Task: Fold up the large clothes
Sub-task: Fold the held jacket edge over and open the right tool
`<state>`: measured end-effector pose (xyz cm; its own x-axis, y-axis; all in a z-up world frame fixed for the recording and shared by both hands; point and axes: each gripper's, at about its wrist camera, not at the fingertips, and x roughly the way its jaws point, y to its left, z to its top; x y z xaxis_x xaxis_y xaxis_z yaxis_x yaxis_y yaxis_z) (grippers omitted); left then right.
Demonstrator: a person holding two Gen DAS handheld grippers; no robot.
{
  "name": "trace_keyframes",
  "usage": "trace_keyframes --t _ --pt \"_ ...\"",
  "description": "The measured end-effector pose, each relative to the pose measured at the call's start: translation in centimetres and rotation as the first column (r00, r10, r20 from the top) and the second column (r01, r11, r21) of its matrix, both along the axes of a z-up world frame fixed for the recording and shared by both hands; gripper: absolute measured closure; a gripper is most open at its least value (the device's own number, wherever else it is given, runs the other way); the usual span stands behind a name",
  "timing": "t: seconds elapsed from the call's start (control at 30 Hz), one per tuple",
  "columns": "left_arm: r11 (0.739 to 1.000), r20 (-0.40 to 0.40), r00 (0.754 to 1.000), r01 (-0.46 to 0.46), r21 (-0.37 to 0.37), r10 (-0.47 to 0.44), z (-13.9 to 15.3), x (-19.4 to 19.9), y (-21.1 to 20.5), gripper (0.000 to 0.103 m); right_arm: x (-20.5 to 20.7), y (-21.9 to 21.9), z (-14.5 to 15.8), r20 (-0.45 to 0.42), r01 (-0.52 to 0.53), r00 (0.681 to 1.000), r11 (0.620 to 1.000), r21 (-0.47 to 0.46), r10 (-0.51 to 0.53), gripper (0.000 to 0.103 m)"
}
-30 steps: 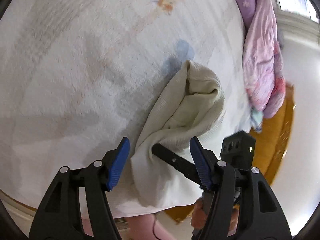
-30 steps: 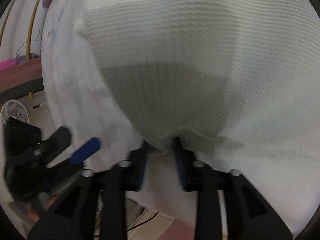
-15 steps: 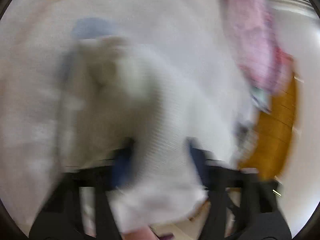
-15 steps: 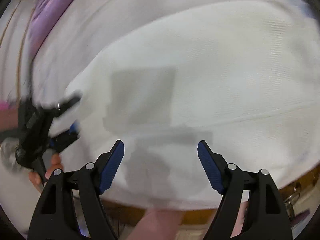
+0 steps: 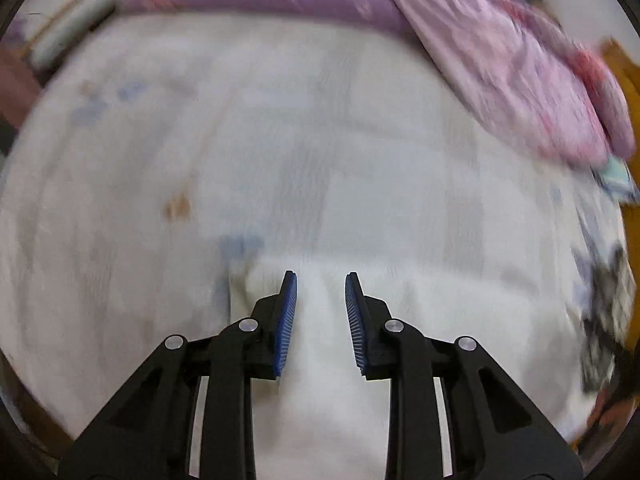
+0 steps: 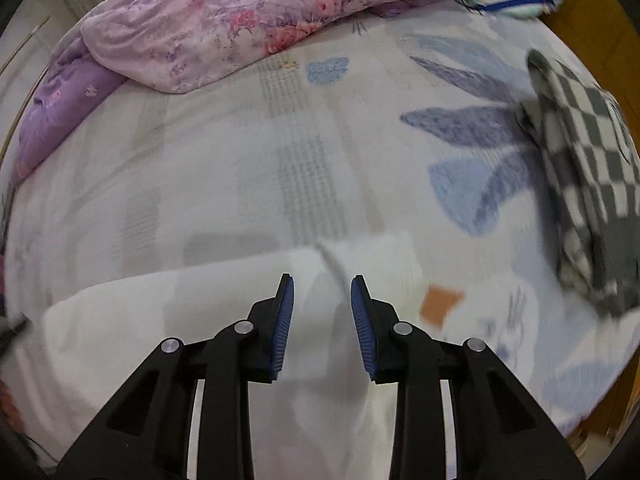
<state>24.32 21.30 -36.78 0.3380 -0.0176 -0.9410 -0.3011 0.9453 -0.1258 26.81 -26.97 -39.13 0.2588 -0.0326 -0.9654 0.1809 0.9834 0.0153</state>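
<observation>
White knit garment (image 6: 240, 312) spread low in frame on the patterned bedsheet (image 6: 304, 168), left gripper (image 5: 321, 280) and right gripper (image 6: 322, 282) both over it with jaws apart, holding nothing, pink floral quilt (image 6: 248, 20) at top, checkered cloth (image 6: 584, 168) at right edge

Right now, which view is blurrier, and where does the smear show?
Left wrist: motion-smeared throughout, bedsheet print and pink quilt streaked. Right wrist: sharper, floral quilt crisp; only the white garment and checkered cloth smear at the edges.
</observation>
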Motion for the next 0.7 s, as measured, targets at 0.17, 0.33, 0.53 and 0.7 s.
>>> trace_keyframes --t 0.17,0.33,0.53,0.7 --pt "0.996 -0.095 0.995 -0.026 0.089 0.035 -10.6 1.3 0.4 0.083 -0.6 -2.6 -5.4 0.049 -0.065 0.997 0.995 0.071 0.062 0.083" --pt "0.999 0.026 1.0 -0.014 0.049 0.013 -3.8 -2.9 -1.2 0.085 -5.0 -2.1 -0.8 0.03 -0.015 1.0 0.991 0.134 0.011 0.083" --pt "0.997 -0.17 0.982 -0.082 0.008 0.082 -9.0 -11.8 -0.6 0.085 -12.9 -2.4 -2.6 -0.181 0.127 0.98 0.966 0.224 -0.086 0.085" --pt "0.997 -0.226 0.971 -0.065 0.05 0.075 -9.8 -16.4 -0.6 0.085 -17.5 -2.2 -2.8 -0.228 0.06 0.973 0.986 0.158 -0.023 0.086"
